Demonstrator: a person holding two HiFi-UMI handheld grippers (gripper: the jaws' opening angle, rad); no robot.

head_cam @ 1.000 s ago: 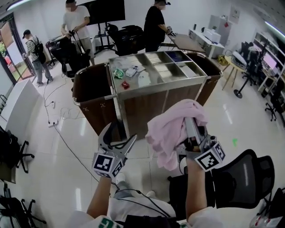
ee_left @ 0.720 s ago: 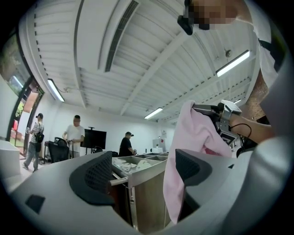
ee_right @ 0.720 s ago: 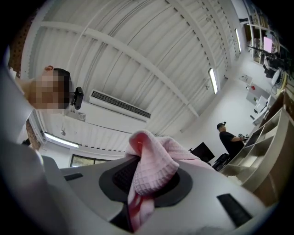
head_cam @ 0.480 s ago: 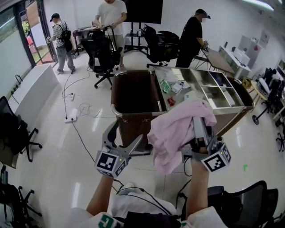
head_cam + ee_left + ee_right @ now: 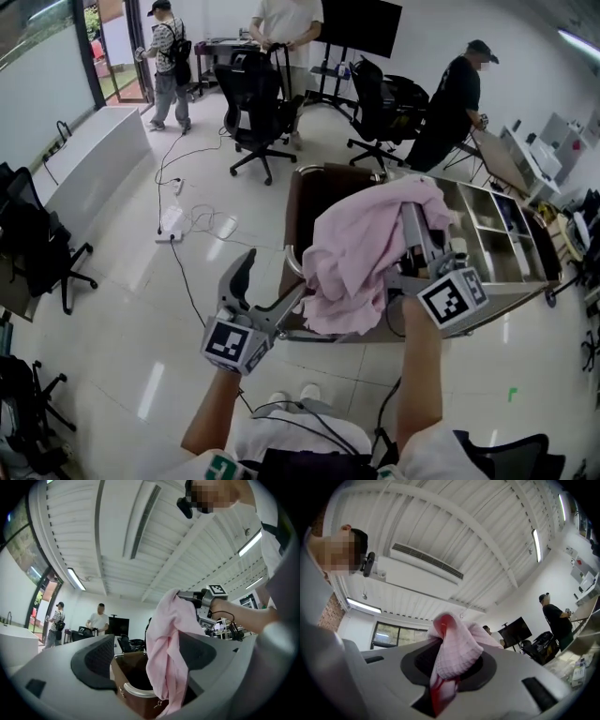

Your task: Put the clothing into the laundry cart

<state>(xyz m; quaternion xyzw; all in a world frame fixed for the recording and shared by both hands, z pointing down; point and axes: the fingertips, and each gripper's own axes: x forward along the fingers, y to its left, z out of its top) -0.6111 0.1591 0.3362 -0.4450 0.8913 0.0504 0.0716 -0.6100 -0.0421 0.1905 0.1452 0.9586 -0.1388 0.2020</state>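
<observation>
The laundry cart (image 5: 298, 192) is half hidden: the pink garment (image 5: 361, 253) covers the near rim of its brown bin. The garment is held up above the cart's near side, and whether it hangs over the opening or in front of it is unclear. Its long axis runs downward, loose end lowest. The right gripper (image 5: 446, 665) has its jaws pressed together on a bunched fold. The left gripper (image 5: 272, 274) has its jaws spread and pinches nothing, just beside the cloth's lower edge.

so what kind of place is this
Probably an open office or lab space: black swivel chairs, a large dark screen on a stand, and power cables trailing over the glossy floor.
</observation>
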